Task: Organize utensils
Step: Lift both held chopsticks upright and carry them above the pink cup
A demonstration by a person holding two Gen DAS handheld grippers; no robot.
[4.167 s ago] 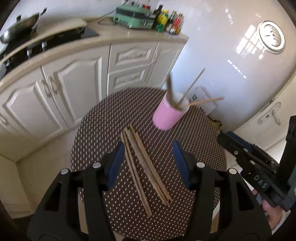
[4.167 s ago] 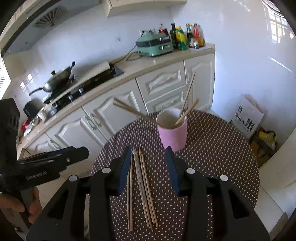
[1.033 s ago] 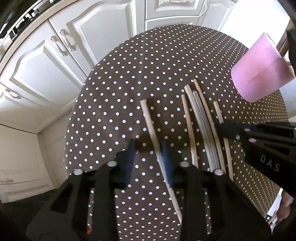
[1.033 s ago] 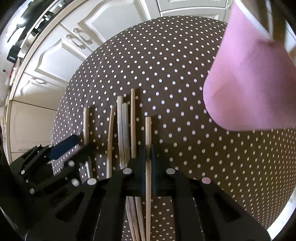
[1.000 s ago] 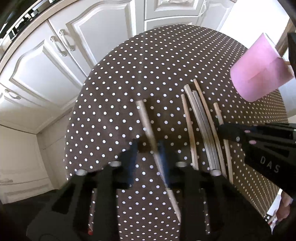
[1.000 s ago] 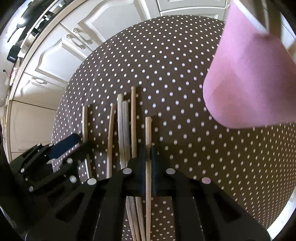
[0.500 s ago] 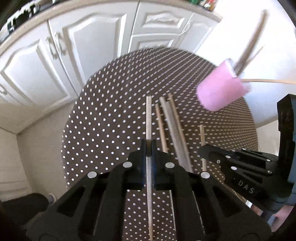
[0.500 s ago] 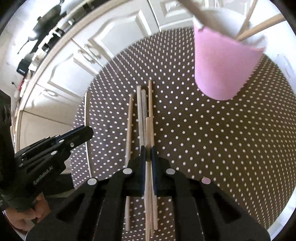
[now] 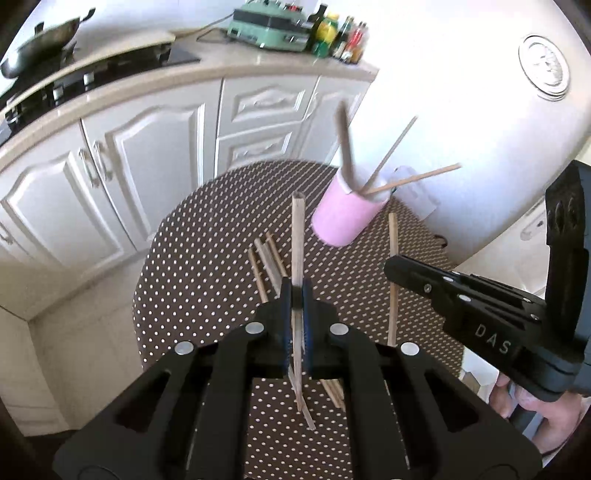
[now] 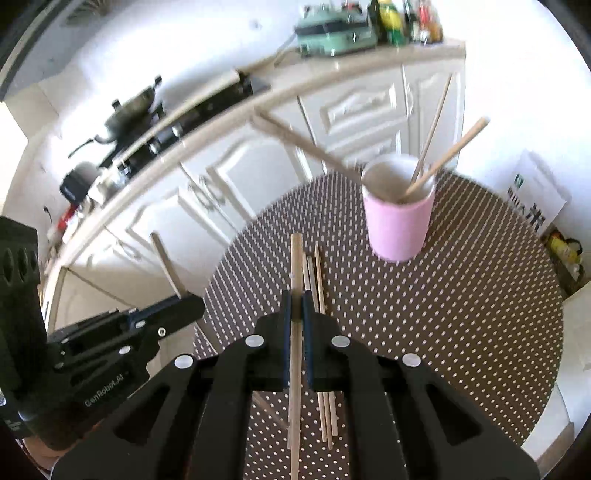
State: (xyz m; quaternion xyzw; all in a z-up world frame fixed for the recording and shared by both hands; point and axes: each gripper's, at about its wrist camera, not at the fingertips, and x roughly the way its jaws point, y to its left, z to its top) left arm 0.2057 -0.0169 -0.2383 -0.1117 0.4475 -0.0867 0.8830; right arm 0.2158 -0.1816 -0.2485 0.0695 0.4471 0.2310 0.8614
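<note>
Left claw (image 9: 294, 295) and right claw (image 10: 294, 300), each clenched on one wooden chopstick (image 9: 296, 236): tip steeply, lower into pink cylindrical cup (image 10: 398, 218), avoiding leaning sticks.

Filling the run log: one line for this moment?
left claw: shut on chopstick | right claw: shut on second chopstick | pink cup: upright | loose chopsticks: on table

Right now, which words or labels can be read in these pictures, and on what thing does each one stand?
"DAS": on the right hand-held gripper.
"GenRobot.AI": on the left hand-held gripper.
White paper bag: dark characters and a green mark, too blurred to read.
Bottles on the counter: labels too small to read.
</note>
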